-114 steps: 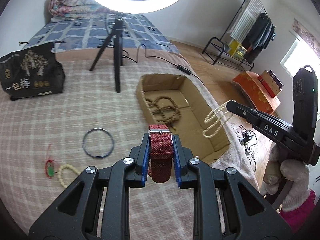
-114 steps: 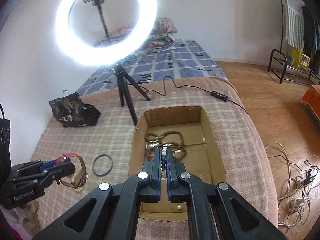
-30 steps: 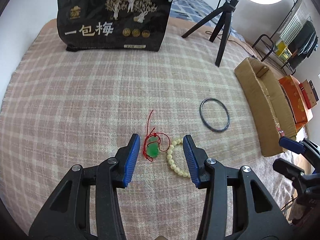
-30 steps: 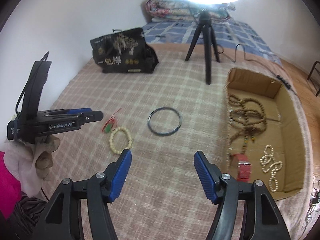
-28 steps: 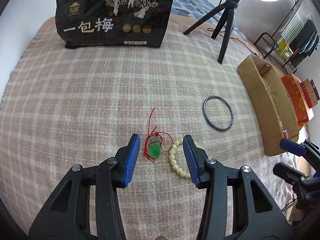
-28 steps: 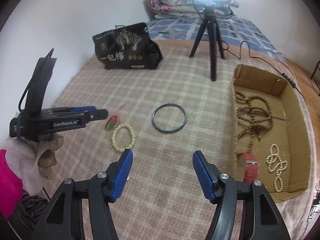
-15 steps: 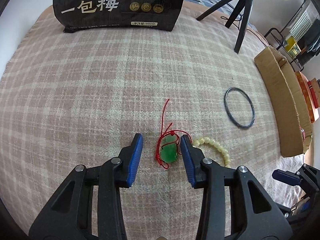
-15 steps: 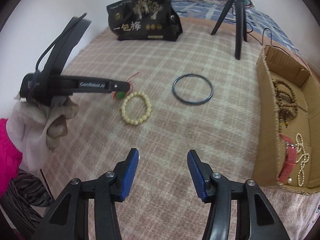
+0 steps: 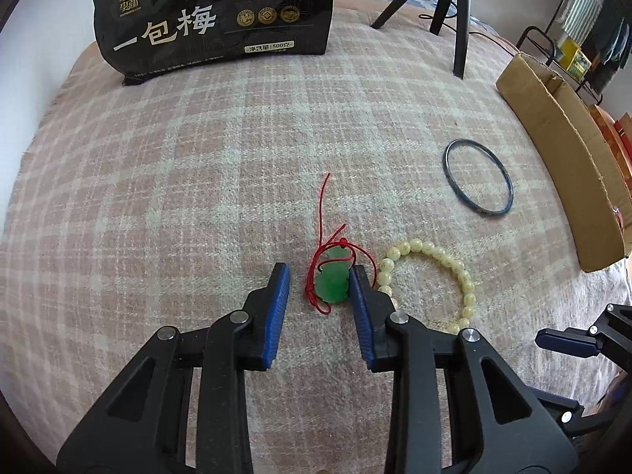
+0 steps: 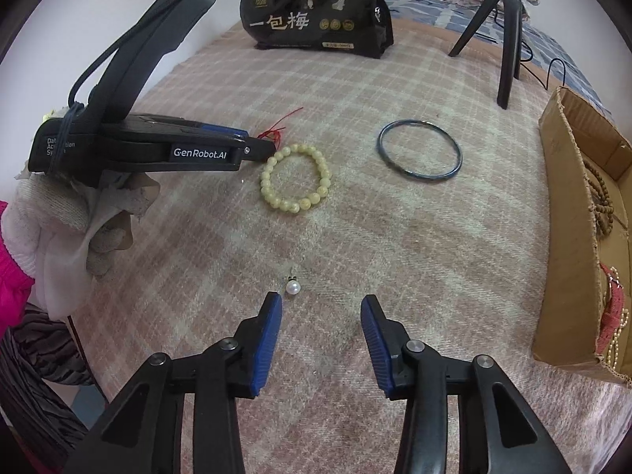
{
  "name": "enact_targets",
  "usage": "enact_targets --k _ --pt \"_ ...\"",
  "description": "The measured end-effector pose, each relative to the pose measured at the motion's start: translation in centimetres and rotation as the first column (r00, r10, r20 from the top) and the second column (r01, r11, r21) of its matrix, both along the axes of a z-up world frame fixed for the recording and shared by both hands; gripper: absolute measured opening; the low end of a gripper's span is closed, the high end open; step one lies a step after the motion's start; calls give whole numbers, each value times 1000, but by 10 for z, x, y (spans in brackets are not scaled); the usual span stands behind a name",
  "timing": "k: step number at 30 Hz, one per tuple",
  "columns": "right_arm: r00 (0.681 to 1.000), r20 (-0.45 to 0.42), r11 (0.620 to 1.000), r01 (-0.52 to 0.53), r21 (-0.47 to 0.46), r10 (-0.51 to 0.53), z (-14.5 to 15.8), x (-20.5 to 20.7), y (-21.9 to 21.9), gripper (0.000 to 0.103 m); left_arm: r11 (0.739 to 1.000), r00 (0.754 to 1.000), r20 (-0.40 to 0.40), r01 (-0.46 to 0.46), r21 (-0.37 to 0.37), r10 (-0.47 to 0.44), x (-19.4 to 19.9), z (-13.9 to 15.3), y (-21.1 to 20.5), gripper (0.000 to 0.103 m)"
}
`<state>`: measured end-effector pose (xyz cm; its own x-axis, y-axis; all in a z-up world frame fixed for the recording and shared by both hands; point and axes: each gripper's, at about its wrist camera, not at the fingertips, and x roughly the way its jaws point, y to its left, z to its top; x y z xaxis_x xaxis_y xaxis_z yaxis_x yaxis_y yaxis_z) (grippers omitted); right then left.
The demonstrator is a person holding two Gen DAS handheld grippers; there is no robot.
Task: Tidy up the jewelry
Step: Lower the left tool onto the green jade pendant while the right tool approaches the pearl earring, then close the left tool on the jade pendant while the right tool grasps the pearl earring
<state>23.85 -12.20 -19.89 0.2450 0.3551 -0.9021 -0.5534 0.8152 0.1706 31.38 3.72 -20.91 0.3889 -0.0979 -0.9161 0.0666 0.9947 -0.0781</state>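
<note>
A green pendant on a red cord (image 9: 333, 282) lies on the plaid blanket between the pads of my left gripper (image 9: 320, 276). Its jaws are closing; the right pad is at the stone, the left pad stands apart. A cream bead bracelet (image 9: 414, 244) lies just right of it, and a dark bangle (image 9: 509, 189) farther right. My right gripper (image 10: 322, 304) hovers low with jaws closing and nothing between them. A small pearl stud (image 10: 293, 286) lies just ahead of its left fingertip. In the right wrist view the left gripper (image 10: 260, 146) touches down beside the bracelet (image 10: 265, 175).
A cardboard box (image 10: 568, 197) with bead strings, a red strap and pearls stands at the right. A black snack bag (image 10: 316, 12) and a tripod (image 10: 505, 39) stand at the back. A gloved hand (image 10: 79, 213) holds the left gripper.
Both grippers have sunk toward the blanket with jaws narrowing. The left now straddles the green pendant; the right has come down by the pearl stud. The watch and pearl string held earlier lie in the box.
</note>
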Motion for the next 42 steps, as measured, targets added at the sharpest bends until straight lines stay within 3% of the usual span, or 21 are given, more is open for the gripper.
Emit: enact_targets --k 5,11,18,29,42 --pt "1000 13 1000 -26 -9 27 -3 -2 8 36 1000 1000 -3 -16 -4 16 4 -2 -1 17" --pt "997 42 997 -64 -42 66 -6 -3 22 30 1000 1000 -1 -17 -15 17 4 -3 3 16" --pt "994 54 992 -94 -79 99 -12 -4 30 6 999 999 -6 -34 -38 34 4 -1 9 15" --pt "995 73 998 -65 -23 66 4 -1 21 6 992 996 3 -87 -89 88 -1 11 25 15" --pt "986 159 998 38 55 -47 54 13 -12 6 984 992 106 -53 -172 72 -10 68 15 15"
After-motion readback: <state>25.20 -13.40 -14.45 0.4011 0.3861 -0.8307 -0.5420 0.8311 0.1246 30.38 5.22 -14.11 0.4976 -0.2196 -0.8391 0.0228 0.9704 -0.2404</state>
